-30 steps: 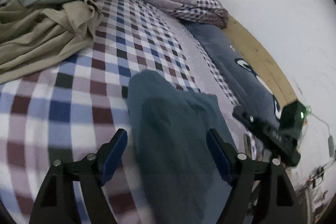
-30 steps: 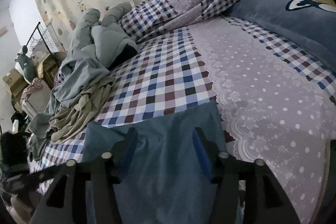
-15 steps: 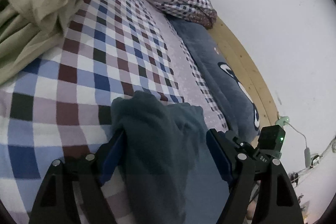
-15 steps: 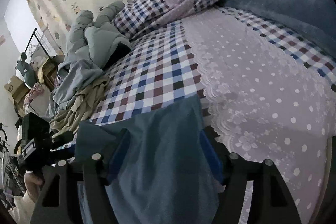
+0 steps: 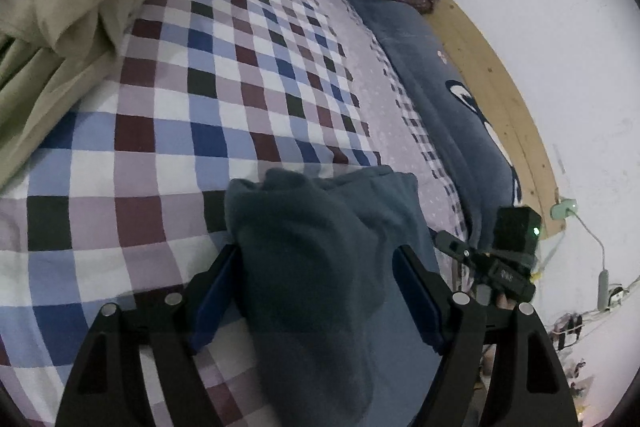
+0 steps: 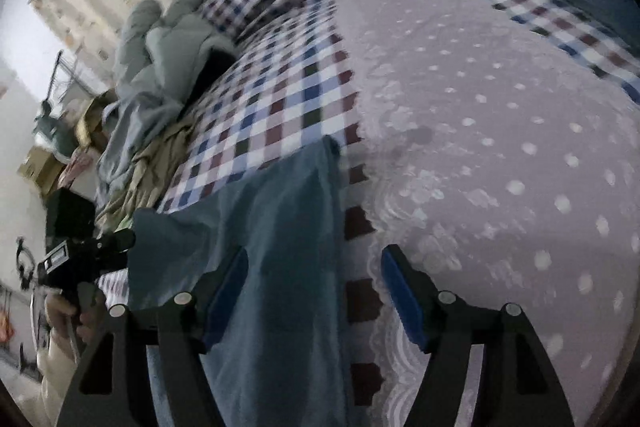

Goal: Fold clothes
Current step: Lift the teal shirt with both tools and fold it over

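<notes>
The blue garment (image 5: 328, 267) lies on the checked bed cover (image 5: 208, 99), near the bed's front edge, and its long axis runs away from both cameras, toward the pillows. In the left wrist view its far end is bunched and rounded, and it rises between the two fingers of the left hand-held gripper (image 5: 316, 299); the cloth seems to touch the left blue pad (image 5: 216, 295), while the right one stands free. The jaws of this gripper are wide apart and clamp nothing.

In the right wrist view the same garment (image 6: 280, 247) lies mostly to the left of the right hand-held gripper (image 6: 316, 291). Its straight right edge passes between the fingers, which are also apart, with nothing held. So the cloth sits directly ahead of the left one and off-centre for the right one; I judge the left is better placed for any grasp at the bunched end.

Beyond it, a beige garment (image 5: 60, 39) and grey clothes (image 6: 160, 67) are piled well apart at the left.
</notes>
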Action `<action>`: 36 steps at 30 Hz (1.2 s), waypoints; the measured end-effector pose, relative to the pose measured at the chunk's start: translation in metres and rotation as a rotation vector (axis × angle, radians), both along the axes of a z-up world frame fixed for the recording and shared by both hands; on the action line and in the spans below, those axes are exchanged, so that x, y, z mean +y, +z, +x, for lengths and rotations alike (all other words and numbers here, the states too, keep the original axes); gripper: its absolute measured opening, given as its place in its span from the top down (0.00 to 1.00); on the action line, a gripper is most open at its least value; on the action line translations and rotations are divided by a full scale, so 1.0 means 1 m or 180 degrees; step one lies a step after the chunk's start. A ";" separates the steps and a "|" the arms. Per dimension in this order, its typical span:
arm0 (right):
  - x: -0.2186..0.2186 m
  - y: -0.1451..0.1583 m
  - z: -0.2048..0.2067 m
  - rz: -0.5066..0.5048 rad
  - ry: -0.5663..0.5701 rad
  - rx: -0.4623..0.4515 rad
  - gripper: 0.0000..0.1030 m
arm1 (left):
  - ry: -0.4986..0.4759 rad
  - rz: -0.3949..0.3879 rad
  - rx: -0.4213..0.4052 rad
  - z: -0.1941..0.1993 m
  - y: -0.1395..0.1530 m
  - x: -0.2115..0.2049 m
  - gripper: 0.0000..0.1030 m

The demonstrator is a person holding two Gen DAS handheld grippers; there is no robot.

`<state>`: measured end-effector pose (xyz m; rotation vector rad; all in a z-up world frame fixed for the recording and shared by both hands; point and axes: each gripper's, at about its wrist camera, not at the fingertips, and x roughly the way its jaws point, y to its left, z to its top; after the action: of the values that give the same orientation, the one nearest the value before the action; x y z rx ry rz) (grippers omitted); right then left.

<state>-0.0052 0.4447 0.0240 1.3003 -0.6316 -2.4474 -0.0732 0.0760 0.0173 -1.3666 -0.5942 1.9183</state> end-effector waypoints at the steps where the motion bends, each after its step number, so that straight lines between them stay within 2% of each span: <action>1: 0.001 -0.001 -0.004 -0.0027 0.0079 -0.0011 0.29 | -0.0002 0.0010 0.0007 0.000 0.000 -0.001 0.21; 16: -0.016 -0.018 -0.073 -0.0283 0.0879 -0.0196 0.22 | -0.0013 0.0012 0.0130 -0.003 -0.005 0.007 0.21; 19: -0.019 -0.023 -0.085 -0.0510 0.0940 -0.0229 0.22 | -0.0025 0.0041 0.0130 -0.007 -0.007 0.009 0.21; 22: -0.032 -0.028 -0.097 -0.0543 0.1045 -0.0291 0.22 | -0.0038 0.0078 0.0126 -0.014 -0.010 0.011 0.21; 28: -0.040 -0.029 -0.100 -0.0624 0.1284 -0.0339 0.20 | -0.0022 0.0036 0.0129 -0.017 -0.013 0.011 0.22; 31: -0.041 -0.027 -0.098 -0.0652 0.1374 -0.0336 0.20 | -0.0008 -0.0022 0.0144 -0.015 -0.013 0.009 0.32; 33: -0.039 -0.024 -0.091 -0.0654 0.1397 -0.0297 0.20 | 0.0002 -0.0061 0.0153 -0.013 -0.012 0.007 0.46; 36: -0.041 -0.020 -0.083 -0.0542 0.1307 -0.0210 0.25 | 0.0016 -0.0119 0.0176 -0.010 -0.011 0.006 0.54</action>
<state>-0.0879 0.4037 0.0039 1.2980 -0.5153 -1.9854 -0.0833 0.0816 0.0060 -1.3317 -0.5379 1.9738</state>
